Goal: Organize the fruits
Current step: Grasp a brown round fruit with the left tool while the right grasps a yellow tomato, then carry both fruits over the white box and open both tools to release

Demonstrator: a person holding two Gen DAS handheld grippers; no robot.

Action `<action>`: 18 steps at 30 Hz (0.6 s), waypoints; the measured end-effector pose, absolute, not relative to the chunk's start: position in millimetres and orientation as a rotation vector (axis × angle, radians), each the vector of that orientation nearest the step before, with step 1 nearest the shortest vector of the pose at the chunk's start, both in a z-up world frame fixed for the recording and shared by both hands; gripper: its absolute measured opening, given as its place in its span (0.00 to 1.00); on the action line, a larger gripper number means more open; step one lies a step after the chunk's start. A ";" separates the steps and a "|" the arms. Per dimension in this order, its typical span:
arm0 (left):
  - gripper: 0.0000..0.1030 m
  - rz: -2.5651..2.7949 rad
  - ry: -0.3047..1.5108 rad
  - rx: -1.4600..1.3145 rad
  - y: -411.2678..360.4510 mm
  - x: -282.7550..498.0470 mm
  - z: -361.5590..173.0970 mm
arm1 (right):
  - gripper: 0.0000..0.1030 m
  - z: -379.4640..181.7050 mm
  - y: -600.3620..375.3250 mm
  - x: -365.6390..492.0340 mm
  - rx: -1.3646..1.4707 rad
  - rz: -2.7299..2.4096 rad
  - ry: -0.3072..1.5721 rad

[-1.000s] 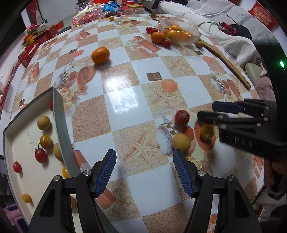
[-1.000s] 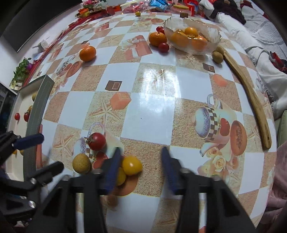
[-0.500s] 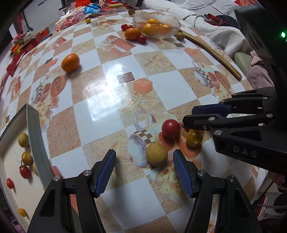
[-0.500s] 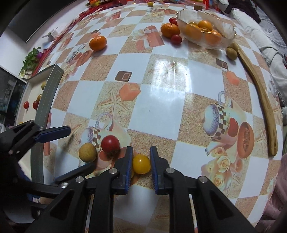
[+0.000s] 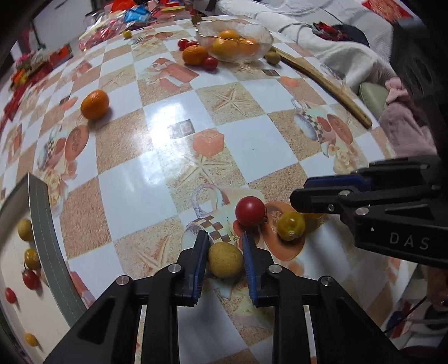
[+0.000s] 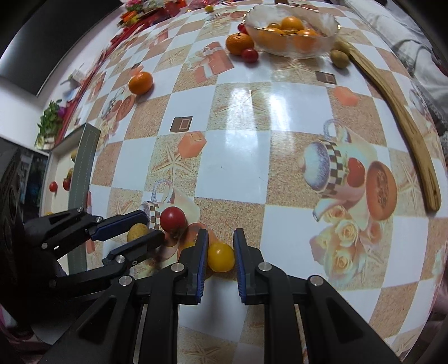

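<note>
My left gripper is shut on a dull yellow round fruit that rests on the tablecloth; it also shows in the right wrist view. My right gripper is shut on a bright yellow cherry tomato. A red cherry tomato and a second yellow tomato lie just beyond the left gripper. The right gripper reaches in from the right in the left wrist view.
A grey-rimmed tray with several small fruits stands at the left. A glass bowl of oranges sits far back, with an orange, red tomatoes and greenish fruits beside it. A lone orange lies mid-left. A wooden stick lies right.
My left gripper moved forward and closed from wide open onto the dull yellow fruit. My right gripper closed onto the bright yellow tomato and stays there.
</note>
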State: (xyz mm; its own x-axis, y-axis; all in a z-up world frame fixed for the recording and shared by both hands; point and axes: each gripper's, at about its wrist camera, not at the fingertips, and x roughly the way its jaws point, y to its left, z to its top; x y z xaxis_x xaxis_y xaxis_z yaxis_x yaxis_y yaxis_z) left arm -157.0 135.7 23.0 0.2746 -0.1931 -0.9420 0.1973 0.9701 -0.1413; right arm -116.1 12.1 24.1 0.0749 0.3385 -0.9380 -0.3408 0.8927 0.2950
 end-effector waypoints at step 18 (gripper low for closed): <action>0.25 -0.131 1.192 -0.174 209.0 -181.1 70.3 | 0.19 52.0 31.8 -122.2 0.025 0.530 1.375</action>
State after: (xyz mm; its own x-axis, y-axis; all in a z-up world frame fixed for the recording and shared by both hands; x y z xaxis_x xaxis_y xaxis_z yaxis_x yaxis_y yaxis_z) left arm -181.1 209.0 70.3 0.3647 -0.1928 -0.9110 0.0095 0.9791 -0.2034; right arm -122.2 31.8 52.0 0.0972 0.3724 -0.9230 -0.3439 0.8828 0.3200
